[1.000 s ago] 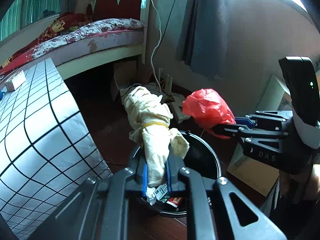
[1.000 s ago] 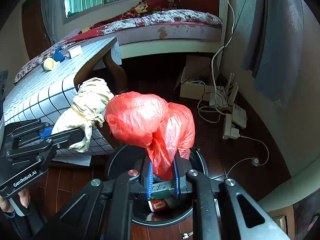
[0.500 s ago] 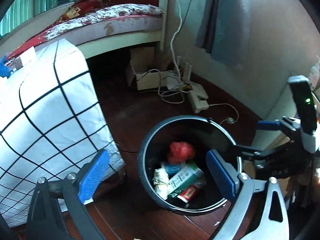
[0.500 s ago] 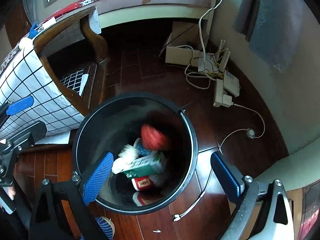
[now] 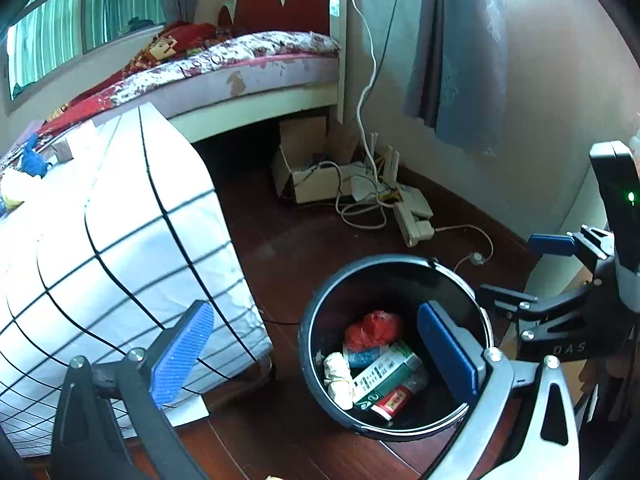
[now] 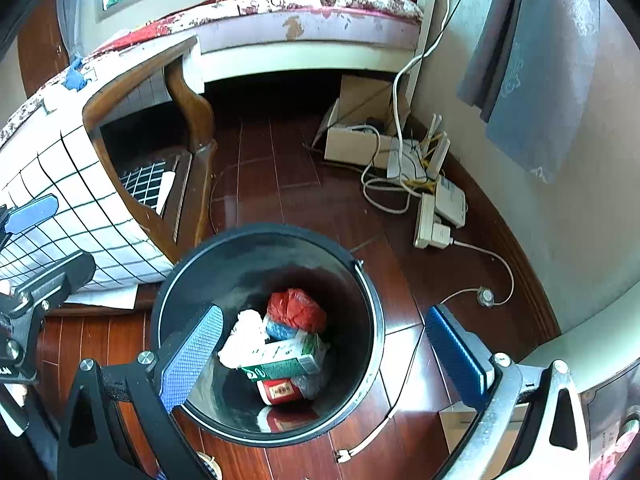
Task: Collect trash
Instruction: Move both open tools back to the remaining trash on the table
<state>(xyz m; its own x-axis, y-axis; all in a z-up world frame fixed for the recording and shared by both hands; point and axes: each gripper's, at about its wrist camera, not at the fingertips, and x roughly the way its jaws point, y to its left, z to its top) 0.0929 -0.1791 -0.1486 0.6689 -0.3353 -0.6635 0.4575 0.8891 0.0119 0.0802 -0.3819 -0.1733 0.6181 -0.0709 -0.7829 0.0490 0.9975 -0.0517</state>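
A black round bin (image 5: 316, 316) (image 6: 372, 308) stands on the wooden floor. Inside lie a red plastic bag (image 5: 372, 330) (image 6: 296, 310), a cream cloth bundle (image 5: 338, 378) (image 6: 246, 338), a green-and-white carton (image 5: 384, 376) (image 6: 286, 362) and a red packet (image 6: 280, 392). My left gripper (image 5: 316, 354) is open and empty, above the bin's left side. My right gripper (image 6: 324, 358) is open and empty, straddling the bin; it also shows at the right of the left wrist view (image 5: 520, 276).
A table with a white checked cloth (image 5: 120, 248) (image 6: 60, 200) stands left of the bin, with small items on top. A bed (image 5: 248, 68), a cardboard box (image 5: 308, 160) and cables with power strips (image 6: 432, 208) lie beyond.
Both grippers opened and dropped the cloth bundle and the red bag into the bin, where they now lie still. Both grippers pulled back slightly.
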